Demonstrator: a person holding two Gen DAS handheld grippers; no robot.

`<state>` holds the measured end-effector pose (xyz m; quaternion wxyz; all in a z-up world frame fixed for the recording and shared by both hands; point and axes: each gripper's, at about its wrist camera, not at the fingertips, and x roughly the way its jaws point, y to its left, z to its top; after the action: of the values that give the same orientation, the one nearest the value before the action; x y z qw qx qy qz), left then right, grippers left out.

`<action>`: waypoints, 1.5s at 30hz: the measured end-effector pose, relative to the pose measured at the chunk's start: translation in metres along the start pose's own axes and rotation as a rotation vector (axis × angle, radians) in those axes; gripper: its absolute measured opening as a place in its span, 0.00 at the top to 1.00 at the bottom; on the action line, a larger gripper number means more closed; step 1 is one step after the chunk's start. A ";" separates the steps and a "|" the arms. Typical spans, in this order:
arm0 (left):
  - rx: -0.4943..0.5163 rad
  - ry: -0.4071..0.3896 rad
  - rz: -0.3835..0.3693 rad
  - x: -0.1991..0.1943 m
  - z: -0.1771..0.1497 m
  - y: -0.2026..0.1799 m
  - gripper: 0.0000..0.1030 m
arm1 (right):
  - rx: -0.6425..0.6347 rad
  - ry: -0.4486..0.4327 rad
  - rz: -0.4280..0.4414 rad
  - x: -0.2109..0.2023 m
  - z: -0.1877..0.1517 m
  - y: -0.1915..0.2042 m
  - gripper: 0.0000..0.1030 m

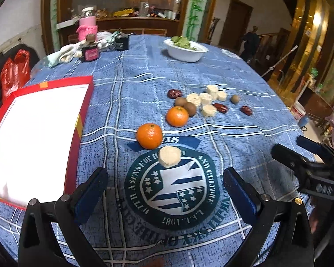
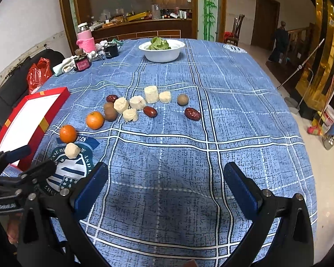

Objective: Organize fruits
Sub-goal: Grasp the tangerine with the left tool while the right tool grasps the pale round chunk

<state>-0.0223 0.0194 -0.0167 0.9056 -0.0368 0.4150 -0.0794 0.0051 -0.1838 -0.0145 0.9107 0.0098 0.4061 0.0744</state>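
In the left wrist view, a pale round banana slice lies flat on the blue plaid cloth of the tabletop, on the upper edge of a dark green round emblem. A glossy orange tangerine sits just behind it, and a second tangerine lies further back beside brown kiwis, more cream banana pieces and dark red dates. An open red box with a white lining lies to the left; a white bowl of green leaves stands at the far side. The left gripper hovers with its blue-padded jaws wide apart and empty, the nearest slice just ahead between them. The right gripper shows at the right edge.

In the right wrist view, the fruits spread across the middle of the tabletop: the tangerines, kiwis, banana pieces and dates, with the bowl behind and the red box at left. The right gripper has its jaws spread wide, holding nothing, over bare cloth; all fruit lies well ahead and leftward. The left gripper appears at lower left, near the lone slice.
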 end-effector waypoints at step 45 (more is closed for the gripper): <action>-0.062 -0.214 0.000 -0.051 0.006 0.066 0.17 | -0.301 0.154 0.206 0.078 0.014 0.145 0.70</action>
<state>-0.0436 0.0938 0.0164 0.9431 -0.0733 0.3183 -0.0623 0.0477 -0.0288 -0.0513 0.8558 -0.0908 0.4557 0.2274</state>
